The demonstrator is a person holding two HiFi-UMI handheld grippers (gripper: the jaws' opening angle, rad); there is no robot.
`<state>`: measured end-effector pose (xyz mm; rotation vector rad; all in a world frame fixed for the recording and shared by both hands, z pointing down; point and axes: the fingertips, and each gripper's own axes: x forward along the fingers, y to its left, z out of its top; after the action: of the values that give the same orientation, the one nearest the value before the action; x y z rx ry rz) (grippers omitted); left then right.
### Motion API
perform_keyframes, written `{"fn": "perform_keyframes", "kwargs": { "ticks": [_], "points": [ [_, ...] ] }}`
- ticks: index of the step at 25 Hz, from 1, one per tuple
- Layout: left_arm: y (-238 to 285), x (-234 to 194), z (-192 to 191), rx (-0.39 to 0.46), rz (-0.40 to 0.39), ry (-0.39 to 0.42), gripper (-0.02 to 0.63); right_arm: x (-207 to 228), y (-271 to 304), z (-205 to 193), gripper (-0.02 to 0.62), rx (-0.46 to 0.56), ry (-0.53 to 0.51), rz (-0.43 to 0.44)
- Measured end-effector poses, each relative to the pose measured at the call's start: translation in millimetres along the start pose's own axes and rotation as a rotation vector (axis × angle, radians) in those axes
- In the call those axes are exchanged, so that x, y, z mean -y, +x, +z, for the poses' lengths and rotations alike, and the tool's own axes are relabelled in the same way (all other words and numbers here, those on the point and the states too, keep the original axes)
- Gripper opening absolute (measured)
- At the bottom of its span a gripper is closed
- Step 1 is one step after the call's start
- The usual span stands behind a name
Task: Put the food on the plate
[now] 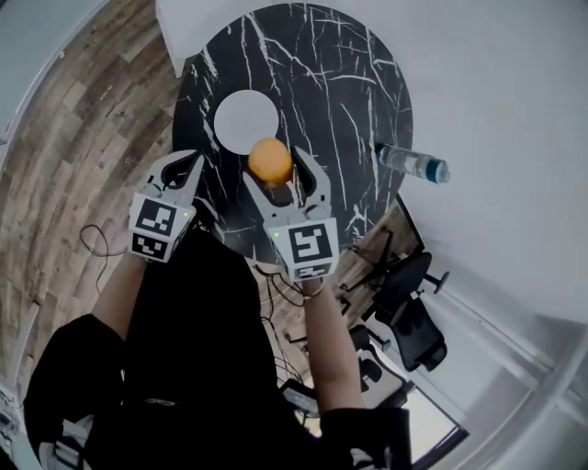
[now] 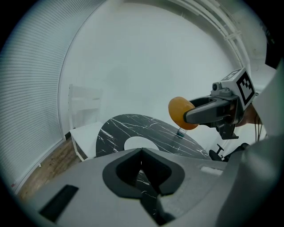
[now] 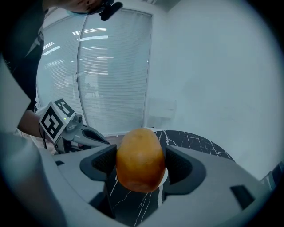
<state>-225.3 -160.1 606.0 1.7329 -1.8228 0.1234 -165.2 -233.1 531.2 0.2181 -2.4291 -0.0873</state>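
An orange-brown oval piece of food [image 1: 270, 161] is held in the air above the near part of the round black marble table [image 1: 349, 101]. My right gripper [image 1: 274, 168] is shut on it, a jaw on each side. In the right gripper view the food [image 3: 140, 160] fills the gap of the gripper [image 3: 141, 163]. A white plate [image 1: 245, 119] lies on the table just beyond and left of the food, with nothing on it. My left gripper [image 1: 181, 171] hovers shut and holding nothing at the table's left edge. In the left gripper view its jaws [image 2: 141, 153] meet, with the plate [image 2: 138, 142] ahead.
A water bottle [image 1: 413, 163] lies near the table's right edge. A white low cabinet [image 1: 179, 27] stands behind the table at the left. A black office chair [image 1: 409, 307] stands at the lower right, and cables [image 1: 92, 243] run over the wooden floor.
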Motion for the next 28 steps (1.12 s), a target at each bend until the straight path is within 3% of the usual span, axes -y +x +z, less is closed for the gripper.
{"fn": "perform_keyframes", "kwargs": {
  "ticks": [5, 13, 28],
  "points": [
    [20.1, -6.0, -3.5, -0.013, 0.006, -0.009, 0.0, 10.0, 33.4, -9.0, 0.331, -0.047, 0.004, 0.018],
    [46.2, -42.3, -9.1, -0.057, 0.095, -0.043, 0.0, 24.5, 79.7, -35.3, 0.331, -0.105, 0.06, 0.074],
    [68.9, -71.6, -16.4, -0.106, 0.137, -0.078, 0.0, 32.9, 132.0, -64.5, 0.332, -0.222, 0.081, 0.134]
  ]
}}
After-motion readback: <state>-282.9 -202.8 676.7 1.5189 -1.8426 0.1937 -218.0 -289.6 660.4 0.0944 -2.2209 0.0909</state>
